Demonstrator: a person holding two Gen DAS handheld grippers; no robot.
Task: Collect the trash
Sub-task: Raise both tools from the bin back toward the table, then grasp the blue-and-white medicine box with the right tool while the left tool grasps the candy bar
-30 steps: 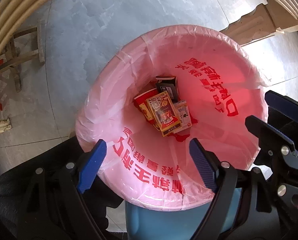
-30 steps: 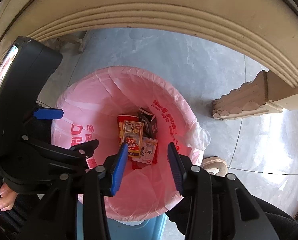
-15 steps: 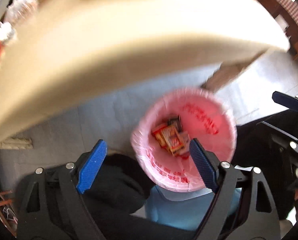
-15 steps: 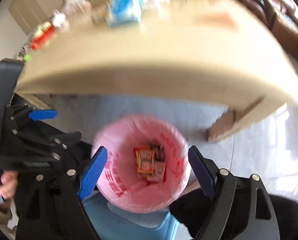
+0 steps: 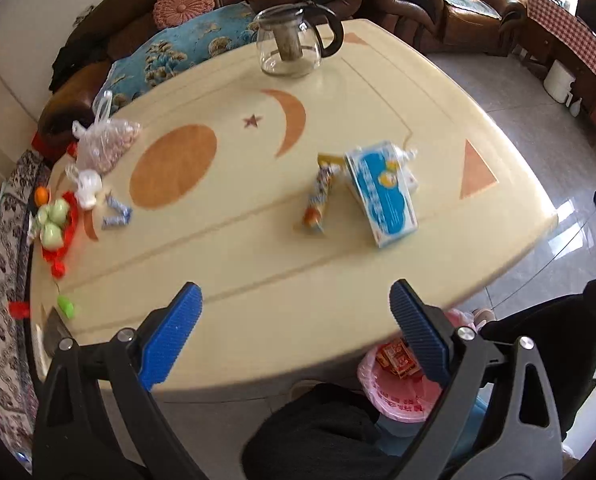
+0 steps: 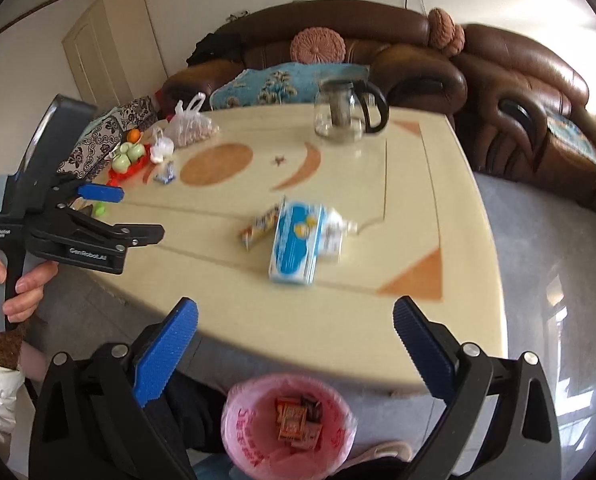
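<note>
A blue and white box (image 5: 379, 194) (image 6: 296, 238) lies on the cream table (image 5: 238, 248) with a long snack wrapper (image 5: 317, 198) (image 6: 260, 226) beside it on its left. The pink-lined bin (image 5: 393, 388) (image 6: 288, 428) stands on the floor below the table's near edge and holds several small packets. My left gripper (image 5: 294, 336) is open and empty above the near table edge. My right gripper (image 6: 294, 352) is open and empty, above the bin. The left gripper also shows in the right wrist view (image 6: 138, 216).
A glass teapot (image 5: 294, 46) (image 6: 343, 114) stands at the table's far side. At the table's left are a bag of nuts (image 5: 106, 144), candy wrappers (image 5: 116, 214), green fruit on red plastic (image 5: 54, 224). A brown sofa (image 6: 417, 52) lies behind.
Both grippers have lifted from looking down into the bin up to the table top. The right gripper's jaws have opened wider. The bin now shows small and low in both views.
</note>
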